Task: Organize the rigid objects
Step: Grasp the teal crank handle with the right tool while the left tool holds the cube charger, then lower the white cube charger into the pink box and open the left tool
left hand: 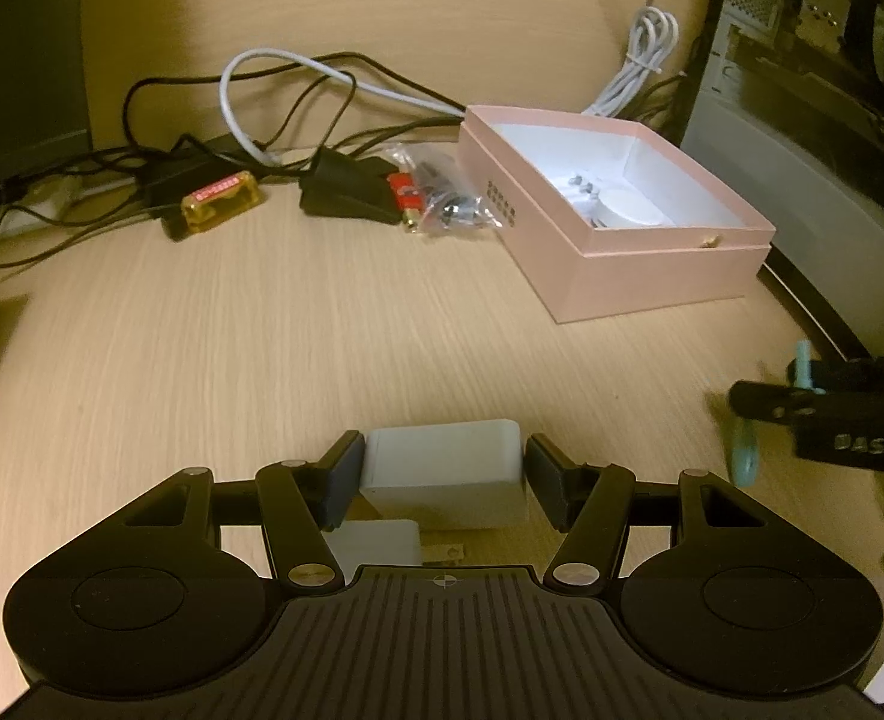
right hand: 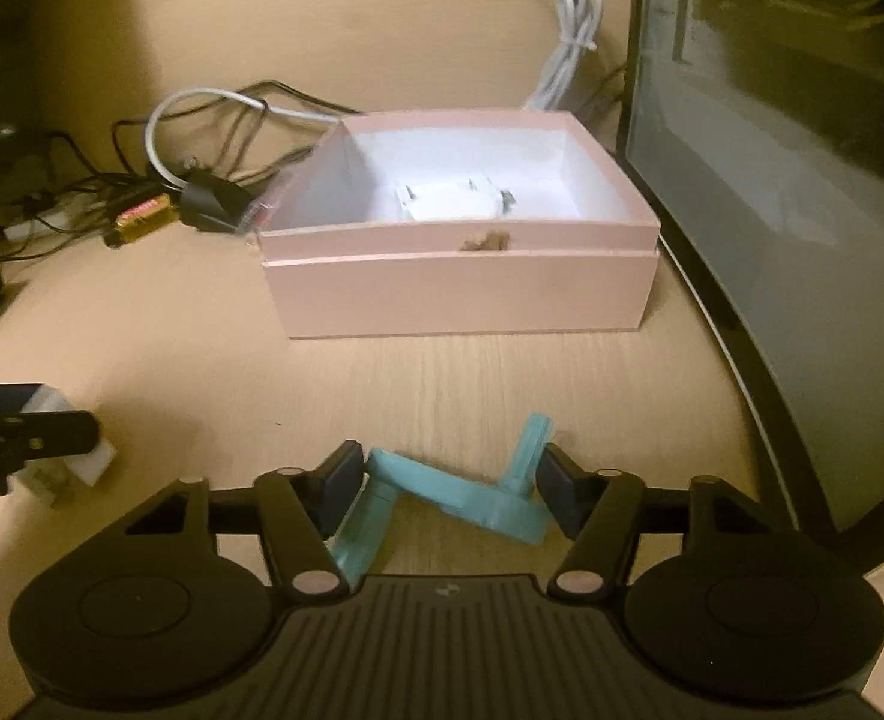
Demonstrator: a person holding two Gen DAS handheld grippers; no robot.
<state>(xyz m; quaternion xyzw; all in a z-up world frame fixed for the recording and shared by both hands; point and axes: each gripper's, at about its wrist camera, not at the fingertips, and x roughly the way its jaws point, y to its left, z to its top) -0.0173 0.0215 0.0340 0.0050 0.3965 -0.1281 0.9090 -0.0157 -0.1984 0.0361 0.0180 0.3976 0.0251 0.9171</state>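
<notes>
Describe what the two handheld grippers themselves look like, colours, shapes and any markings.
Both the left gripper and right gripper are matte black: ribbed centre body, two round discs, angled linkage arms with silver rivets, dark blue-grey rectangular finger pads. A small crosshair mark sits on the left one's body.

Open box (right hand: pixel 460 294) sits on tabletop (left hand: pixel 261 330), far side, next to a computer case (right hand: pixel 802 240) on its right. Cable tangle (left hand: pixel 285 96) and small parts bag (left hand: pixel 442 192) left of box. Charger block (left hand: pixel 445 480) near edge between left gripper (left hand: pixel 445 474) fingers; plastic bracket (right hand: pixel 460 495) to its right, between right gripper (right hand: pixel 451 489) fingers.
</notes>
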